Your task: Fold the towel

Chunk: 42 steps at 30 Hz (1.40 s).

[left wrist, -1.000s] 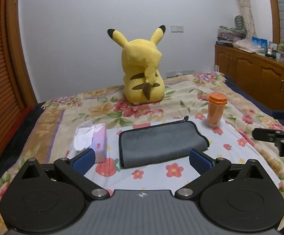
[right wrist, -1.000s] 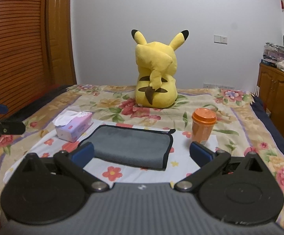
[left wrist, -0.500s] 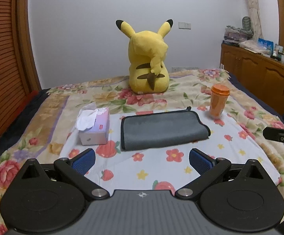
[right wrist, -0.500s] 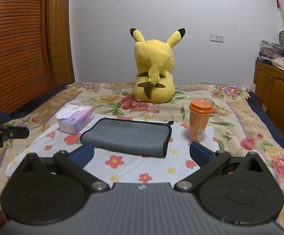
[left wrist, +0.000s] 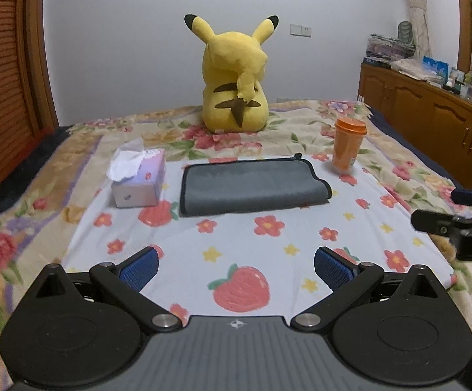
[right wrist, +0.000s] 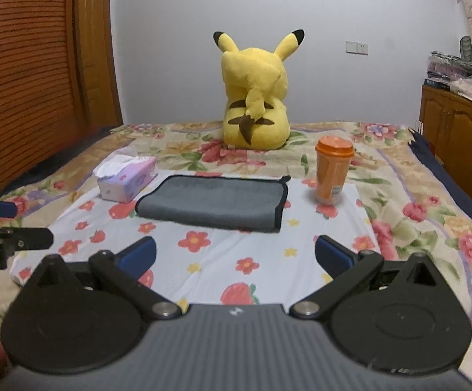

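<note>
A grey towel with black trim (left wrist: 252,184) lies folded flat on a white flowered cloth (left wrist: 268,260) on the bed; it also shows in the right wrist view (right wrist: 214,203). My left gripper (left wrist: 236,268) is open and empty, well short of the towel's near edge. My right gripper (right wrist: 234,255) is open and empty, also well short of the towel. Each gripper shows at the edge of the other's view: the right gripper (left wrist: 457,218) on the right, the left gripper (right wrist: 4,231) on the left.
A tissue box (left wrist: 139,179) stands left of the towel. An orange lidded cup (left wrist: 348,145) stands to its right. A yellow plush toy (left wrist: 234,78) sits behind. A wooden cabinet (left wrist: 431,110) runs along the right wall, a wooden wardrobe (right wrist: 34,75) along the left.
Both grippers have drawn back from the towel and risen, so the towel looks farther away. The towel has not moved. Both stay open.
</note>
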Each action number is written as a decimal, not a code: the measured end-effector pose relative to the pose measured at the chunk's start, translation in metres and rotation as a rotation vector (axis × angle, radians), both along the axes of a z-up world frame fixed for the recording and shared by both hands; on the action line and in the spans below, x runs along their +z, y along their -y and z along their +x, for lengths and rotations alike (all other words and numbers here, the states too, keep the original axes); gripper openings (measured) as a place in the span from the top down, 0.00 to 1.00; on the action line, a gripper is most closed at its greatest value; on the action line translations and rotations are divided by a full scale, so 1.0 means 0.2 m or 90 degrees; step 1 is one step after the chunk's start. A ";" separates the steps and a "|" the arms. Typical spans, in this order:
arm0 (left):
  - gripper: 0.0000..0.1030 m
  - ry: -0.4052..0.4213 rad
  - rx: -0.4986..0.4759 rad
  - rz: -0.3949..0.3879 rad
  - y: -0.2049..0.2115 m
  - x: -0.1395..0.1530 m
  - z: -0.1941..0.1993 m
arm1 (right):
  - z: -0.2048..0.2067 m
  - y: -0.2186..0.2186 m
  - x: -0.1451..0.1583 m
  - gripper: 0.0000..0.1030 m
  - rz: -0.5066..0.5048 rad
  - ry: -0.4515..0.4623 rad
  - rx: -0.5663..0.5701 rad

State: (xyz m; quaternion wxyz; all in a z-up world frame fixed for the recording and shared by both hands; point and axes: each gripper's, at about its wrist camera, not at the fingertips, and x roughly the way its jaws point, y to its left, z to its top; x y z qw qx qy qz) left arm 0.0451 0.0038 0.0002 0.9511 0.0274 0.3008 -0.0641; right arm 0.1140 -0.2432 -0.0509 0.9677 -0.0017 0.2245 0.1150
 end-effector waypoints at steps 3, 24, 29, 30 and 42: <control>0.00 0.000 -0.002 -0.002 0.03 -0.03 -0.01 | -0.01 -0.01 -0.03 0.00 -0.008 -0.004 0.003; 0.00 0.005 0.033 0.015 0.01 -0.22 -0.02 | 0.00 0.00 -0.15 0.00 -0.017 -0.019 -0.022; 0.00 0.022 0.030 0.017 0.02 -0.21 -0.01 | 0.02 0.00 -0.15 0.00 -0.020 -0.019 -0.026; 0.00 0.025 0.030 0.016 0.02 -0.20 -0.01 | 0.02 0.00 -0.15 0.00 -0.018 -0.020 -0.029; 0.00 0.072 0.034 0.018 0.02 -0.16 -0.03 | 0.02 0.04 -0.15 0.00 0.001 -0.006 -0.048</control>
